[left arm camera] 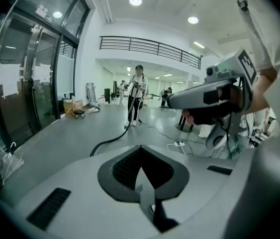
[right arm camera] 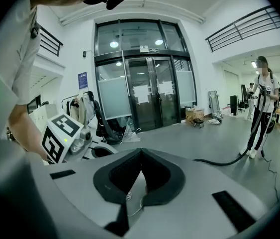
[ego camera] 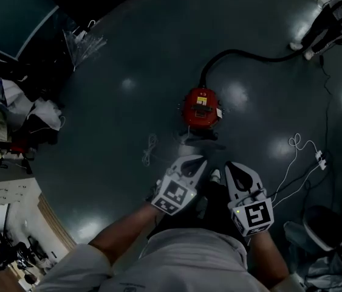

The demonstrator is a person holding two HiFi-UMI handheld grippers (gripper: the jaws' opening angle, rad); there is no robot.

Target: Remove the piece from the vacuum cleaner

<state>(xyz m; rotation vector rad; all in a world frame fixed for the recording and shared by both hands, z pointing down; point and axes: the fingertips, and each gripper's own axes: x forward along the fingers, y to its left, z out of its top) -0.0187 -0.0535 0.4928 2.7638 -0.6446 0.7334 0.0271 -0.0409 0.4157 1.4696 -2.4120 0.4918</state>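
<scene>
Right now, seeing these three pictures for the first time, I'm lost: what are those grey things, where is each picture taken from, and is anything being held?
There is no robot here. A person wears a camera on the head and holds a two-jaw gripper in each hand. The dark picture looks down from the head. In it the left gripper and the right gripper, both shut and empty, point toward a red vacuum cleaner on the floor. Its black hose runs toward another person. White cables lie nearby. The two bright pictures come from cameras riding on the grippers.
</scene>
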